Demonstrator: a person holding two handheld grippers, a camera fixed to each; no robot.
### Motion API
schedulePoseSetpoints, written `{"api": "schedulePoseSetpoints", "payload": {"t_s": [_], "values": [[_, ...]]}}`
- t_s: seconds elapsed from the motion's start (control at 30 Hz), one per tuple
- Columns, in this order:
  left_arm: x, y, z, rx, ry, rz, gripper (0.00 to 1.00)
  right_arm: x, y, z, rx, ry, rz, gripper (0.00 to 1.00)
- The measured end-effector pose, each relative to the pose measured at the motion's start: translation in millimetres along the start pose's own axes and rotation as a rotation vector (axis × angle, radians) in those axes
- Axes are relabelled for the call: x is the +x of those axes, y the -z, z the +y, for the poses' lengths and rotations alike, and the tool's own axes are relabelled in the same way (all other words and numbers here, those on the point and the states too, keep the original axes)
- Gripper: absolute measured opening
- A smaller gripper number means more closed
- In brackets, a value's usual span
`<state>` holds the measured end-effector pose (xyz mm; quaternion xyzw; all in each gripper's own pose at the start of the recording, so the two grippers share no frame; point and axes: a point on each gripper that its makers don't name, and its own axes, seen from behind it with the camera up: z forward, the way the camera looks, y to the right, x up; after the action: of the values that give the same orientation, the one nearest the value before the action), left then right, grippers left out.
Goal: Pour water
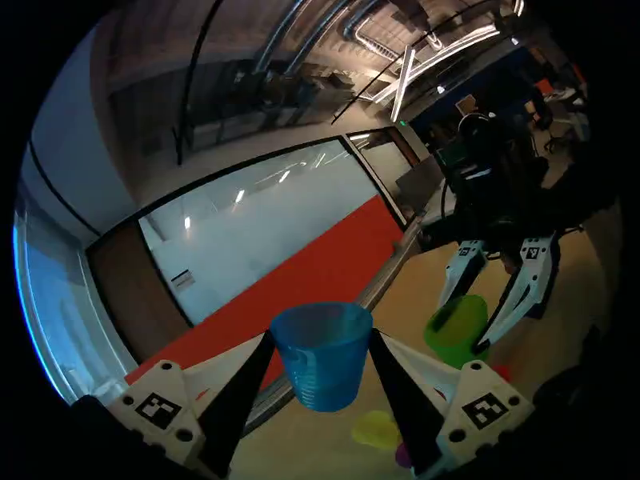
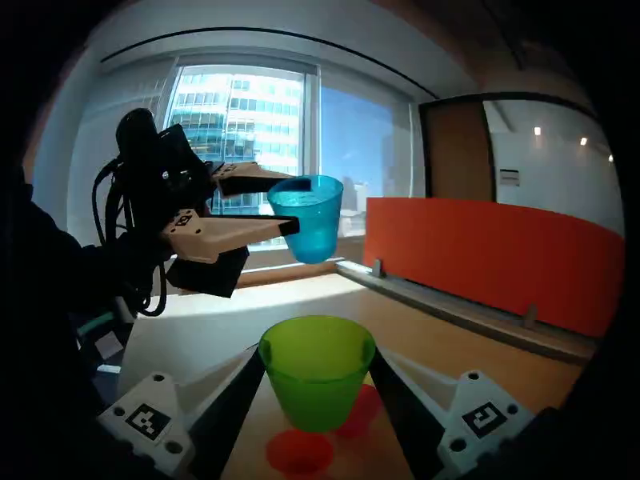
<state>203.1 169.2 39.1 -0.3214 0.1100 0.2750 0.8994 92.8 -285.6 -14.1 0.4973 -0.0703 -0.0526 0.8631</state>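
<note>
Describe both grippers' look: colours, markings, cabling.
Both match: the left gripper and right gripper have white fingers with black inner pads and a black-and-white square marker on each finger base. In the right gripper view, the left one's black housing trails looped black cables.

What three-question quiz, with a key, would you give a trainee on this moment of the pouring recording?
1. The left gripper holds a cup of which colour? A red, B blue, C white.
2. True or false: the right gripper holds the green cup upright, with both fingers pressing on it.
3. Fill the blank: in the right gripper view, the blue cup shows ___ the green cup.
Key: 1 B; 2 true; 3 above.
</note>
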Motion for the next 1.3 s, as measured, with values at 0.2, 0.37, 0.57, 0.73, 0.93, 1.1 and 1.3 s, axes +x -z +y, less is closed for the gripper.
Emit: {"api": "schedulePoseSetpoints", "payload": {"t_s": [0.2, 0.37, 0.57, 0.73, 0.93, 1.1, 1.3], "values": [[3.5, 0.5, 0.8, 0.002, -0.065, -0.007, 0.86, -1.1, -6.4, -7.2, 0.019, 0.009, -0.005, 0.91], [6.9, 0.4, -1.4, 0.011, -0.113, -0.012, 0.85, -0.9, -10.0, -10.6, 0.028, 0.011, -0.003, 0.91], [11.8, 0.9, -0.4, 0.013, -0.170, -0.010, 0.85, -2.4, -13.3, -11.8, 0.036, 0.006, -0.002, 0.91], [15.3, 0.1, 0.6, 0.009, -0.214, -0.003, 0.86, -2.7, -16.7, -12.3, 0.041, 0.002, 0.000, 0.91], [15.6, -3.9, 0.3, 0.010, -0.278, -0.001, 0.86, -2.1, -19.4, -13.5, 0.046, 0.003, 0.003, 0.91], [18.6, -5.2, 2.0, 0.013, -0.332, 0.008, 0.86, -2.5, -21.6, -13.5, 0.047, 0.001, 0.002, 0.91], [25.4, -5.1, 4.2, 0.024, -0.404, 0.019, 0.85, -2.4, -23.9, -13.5, 0.048, -0.003, 0.002, 0.91]]}}
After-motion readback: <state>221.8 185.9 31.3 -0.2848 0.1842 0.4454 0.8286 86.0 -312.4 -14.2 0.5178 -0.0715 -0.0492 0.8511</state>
